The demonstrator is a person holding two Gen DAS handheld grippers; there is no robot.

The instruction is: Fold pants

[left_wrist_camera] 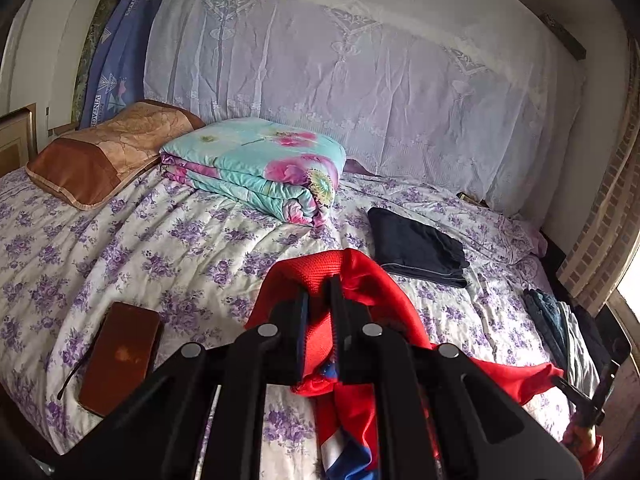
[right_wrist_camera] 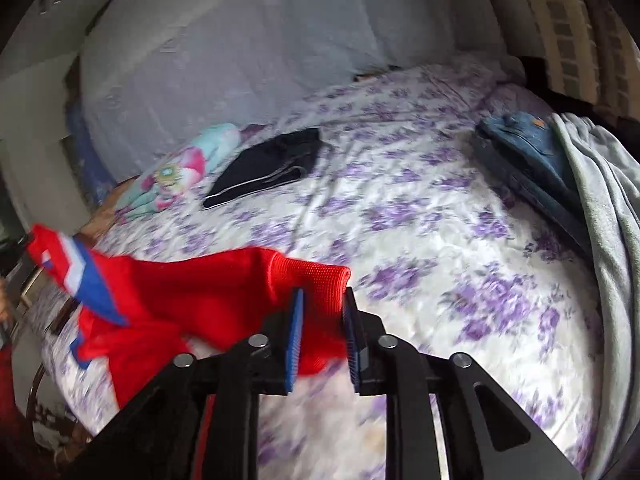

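Left hand-held gripper (left_wrist_camera: 320,300): clamped on the red pants (left_wrist_camera: 352,276). Right hand-held gripper (right_wrist_camera: 322,300): narrow, pads against the pants' ribbed cuff (right_wrist_camera: 312,276), raised above the bed (right_wrist_camera: 400,208).

One word, "VINTAGE", is read running vertically on the blue printed fabric (left_wrist_camera: 114,68) stood against the wall behind the pillow. Smaller lettering higher on that fabric is too blurred to be made out.

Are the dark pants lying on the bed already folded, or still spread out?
Folded. The dark pants lie as a compact rectangle with stacked layers showing at the near edge, flat on the floral sheet.
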